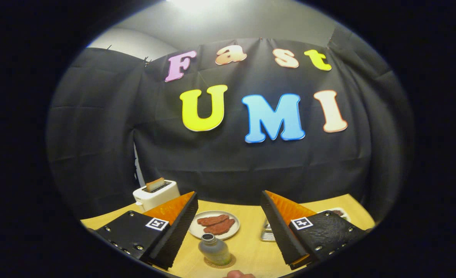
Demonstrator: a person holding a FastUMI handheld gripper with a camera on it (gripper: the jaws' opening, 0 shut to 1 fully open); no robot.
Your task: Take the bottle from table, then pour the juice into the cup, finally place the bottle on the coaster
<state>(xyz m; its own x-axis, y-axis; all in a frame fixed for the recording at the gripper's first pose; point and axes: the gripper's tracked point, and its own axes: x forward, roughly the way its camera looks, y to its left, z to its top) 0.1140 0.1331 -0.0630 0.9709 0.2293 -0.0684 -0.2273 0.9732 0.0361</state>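
Observation:
A small grey-green bottle (pixel 214 250) with a silver cap stands upright on a round cork coaster (pixel 221 264) on the yellow table (pixel 251 247). My gripper (pixel 228 193) is open and raised above the table. The bottle stands low between the two orange-and-black fingers (pixel 176 226), touching neither. A silvery ribbed object (pixel 267 232), perhaps the cup, peeks out from behind the right finger and is mostly hidden.
A white plate (pixel 197 231) with reddish meat slices lies just beyond the bottle. A white toaster (pixel 154 195) with a slice of toast stands at the back left. Another dish (pixel 338 211) shows past the right finger. A person's fingertip (pixel 237 275) is near the coaster.

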